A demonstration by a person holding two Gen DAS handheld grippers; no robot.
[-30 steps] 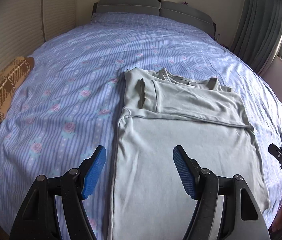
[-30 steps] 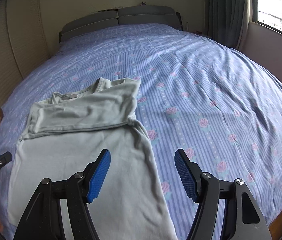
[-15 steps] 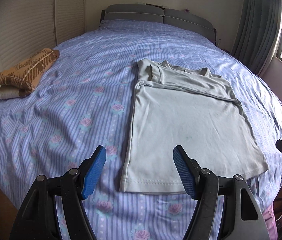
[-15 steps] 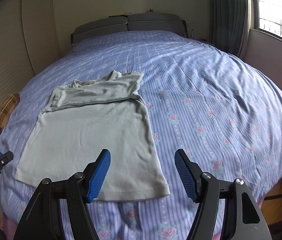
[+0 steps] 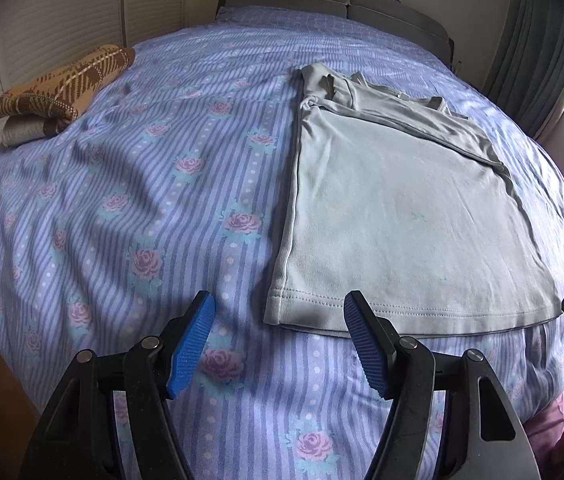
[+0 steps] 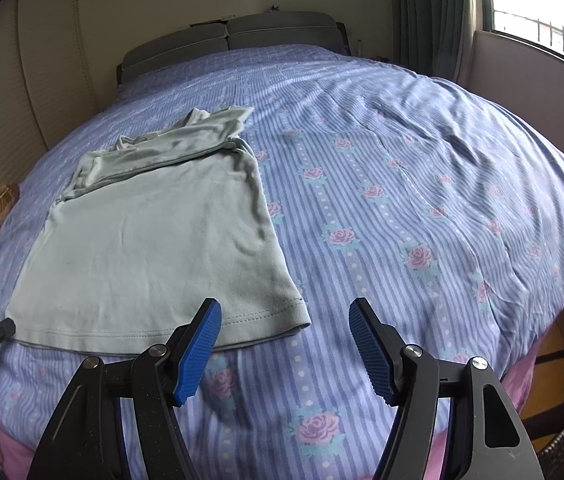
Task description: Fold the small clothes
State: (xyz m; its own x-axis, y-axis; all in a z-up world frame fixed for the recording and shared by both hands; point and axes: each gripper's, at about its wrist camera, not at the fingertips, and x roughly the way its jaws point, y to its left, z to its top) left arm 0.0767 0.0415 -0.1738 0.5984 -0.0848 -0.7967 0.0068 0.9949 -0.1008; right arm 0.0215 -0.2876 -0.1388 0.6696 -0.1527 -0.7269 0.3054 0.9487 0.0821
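The left gripper (image 5: 280,338) has just been closing a little, yet its blue pads (image 5: 192,344) stand apart with nothing between them, poised above the shirt's near left hem corner. The right gripper (image 6: 285,346) is likewise spread and empty, with the near right corner at its 11 o'clock. The pale green shirt (image 5: 397,216) lies flat on the striped bed (image 5: 122,200), sleeves folded in. A folded plaid blanket (image 5: 66,88) sits at 10 o'clock.
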